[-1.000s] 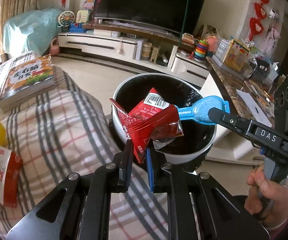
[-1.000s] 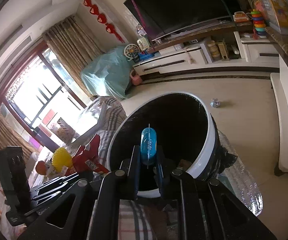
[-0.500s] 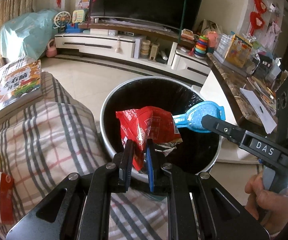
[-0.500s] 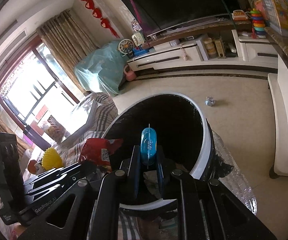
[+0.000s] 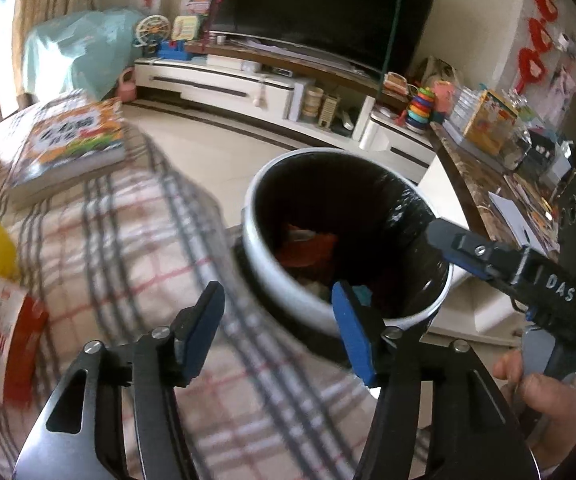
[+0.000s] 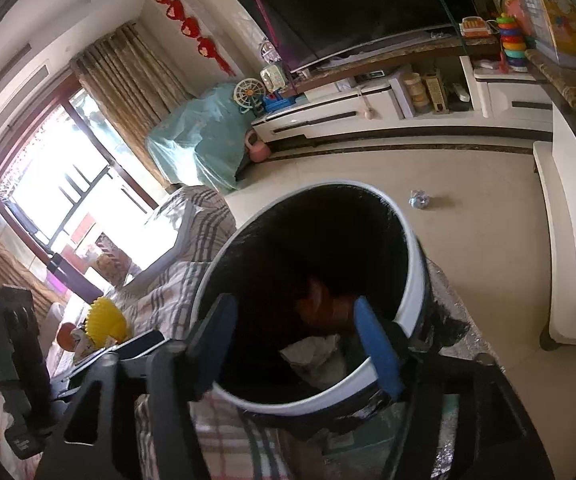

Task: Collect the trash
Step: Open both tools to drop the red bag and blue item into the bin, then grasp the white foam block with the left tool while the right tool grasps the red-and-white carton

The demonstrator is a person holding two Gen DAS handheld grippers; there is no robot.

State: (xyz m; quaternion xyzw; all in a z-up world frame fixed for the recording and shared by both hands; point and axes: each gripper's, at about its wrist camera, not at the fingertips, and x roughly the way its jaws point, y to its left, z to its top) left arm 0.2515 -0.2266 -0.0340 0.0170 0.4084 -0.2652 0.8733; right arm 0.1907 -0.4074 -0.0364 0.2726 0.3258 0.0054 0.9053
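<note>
Down inside the trash bin point(image 5: 265, 276), the red snack wrapper point(image 5: 308, 250) lies crumpled on the heap, its longer side running roughly left to right in the left wrist view and tipped a little, with no clear end that points anywhere. It shows as a creased red-orange patch against the black bin liner point(image 5: 372, 200); in the right wrist view the same wrapper point(image 6: 320, 304) is a dim red shape deep in shadow, beside pale crumpled paper point(image 6: 316, 354) near the close rim. The bin is round with a white rim, standing on the floor just beside the plaid-covered sofa point(image 5: 127, 248). The left gripper point(image 5: 277, 312) hangs near the bin's close edge with its blue-padded fingers spread wide and nothing between them. The right gripper point(image 6: 294, 340) is over the bin mouth, its fingers likewise spread apart and empty; from the left wrist view the right gripper point(image 5: 440, 238) reaches in from the right, only its black side and a blue pad edge showing. Motion blur smears the sofa cloth and the bin rim, and whatever else lies under the wrapper is too dark to name. A picture book point(image 5: 67, 148) rests on the sofa, and a red-and-white packet point(image 5: 5, 346) lies near the left edge, partly cut off.
</note>
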